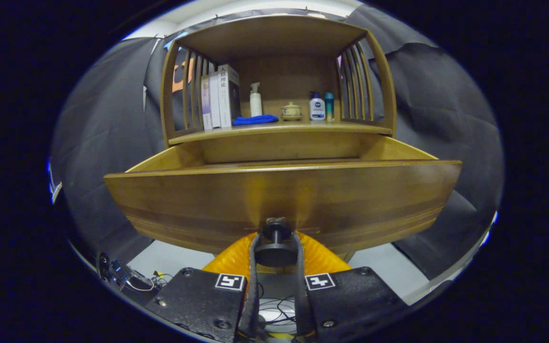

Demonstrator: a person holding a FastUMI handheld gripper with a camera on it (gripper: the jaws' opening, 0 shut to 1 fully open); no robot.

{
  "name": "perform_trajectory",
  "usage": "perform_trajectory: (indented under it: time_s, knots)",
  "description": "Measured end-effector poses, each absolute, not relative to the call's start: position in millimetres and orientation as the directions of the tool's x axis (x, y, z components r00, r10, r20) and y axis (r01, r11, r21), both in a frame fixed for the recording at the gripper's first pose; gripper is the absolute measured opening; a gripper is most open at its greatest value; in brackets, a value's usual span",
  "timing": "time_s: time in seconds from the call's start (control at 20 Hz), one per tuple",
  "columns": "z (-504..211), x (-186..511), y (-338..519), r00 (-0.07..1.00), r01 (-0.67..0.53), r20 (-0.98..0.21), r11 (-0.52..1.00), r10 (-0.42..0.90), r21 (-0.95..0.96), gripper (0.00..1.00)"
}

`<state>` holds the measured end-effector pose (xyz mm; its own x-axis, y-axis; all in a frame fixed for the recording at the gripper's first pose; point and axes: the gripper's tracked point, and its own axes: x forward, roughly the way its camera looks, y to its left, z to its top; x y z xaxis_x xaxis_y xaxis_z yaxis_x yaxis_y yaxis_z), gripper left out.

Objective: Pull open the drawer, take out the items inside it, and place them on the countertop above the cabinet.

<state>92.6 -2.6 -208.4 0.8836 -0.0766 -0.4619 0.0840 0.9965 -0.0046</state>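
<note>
A wooden cabinet (pixel 274 71) stands against the dark cloth wall, its countertop (pixel 279 128) forming an open shelf with slatted sides. Below the countertop, the drawer (pixel 279 190) is pulled well out toward the camera, its wide front panel sitting just beyond the fingers. The drawer's inside is hidden behind that panel, so what it holds cannot be told. On the countertop, from left to right, stand some books (pixel 219 97), a pump bottle (pixel 255 100) above a folded blue cloth (pixel 254 120), a small lidded jar (pixel 291 111), a white bottle (pixel 317 107) and a slim teal bottle (pixel 329 105). At the bottom centre, the gripper (pixel 274 250) is clenched on the round dark knob (pixel 275 247), one finger pressing each side. Judging from this, the pull is nearly done. To finish well, draw straight back and level so the drawer does not twist, stop before it leaves its runners, then let go of the knob and rise above the front panel to look inside.
</note>
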Motion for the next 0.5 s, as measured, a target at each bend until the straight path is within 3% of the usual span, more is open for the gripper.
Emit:
perform_trajectory:
  time_s: [0.1,0.15,0.3,0.45,0.5]
  knots:
    - [-208.7,89.3,-3.0,0.865,0.078,-0.498,0.997,-0.068,-0.001,0.36]
    - [-205.1,84.0,-2.0,0.859,0.072,-0.509,0.997,-0.056,0.013,0.44]
    - [-180.0,73.7,7.3,0.848,0.022,-0.530,0.999,0.003,0.041,0.54]
    - [-139.6,68.9,10.8,0.859,-0.034,-0.510,0.999,0.034,0.008,0.84]
    - [-125.0,70.9,14.0,0.865,-0.053,-0.500,0.999,0.046,0.001,0.84]
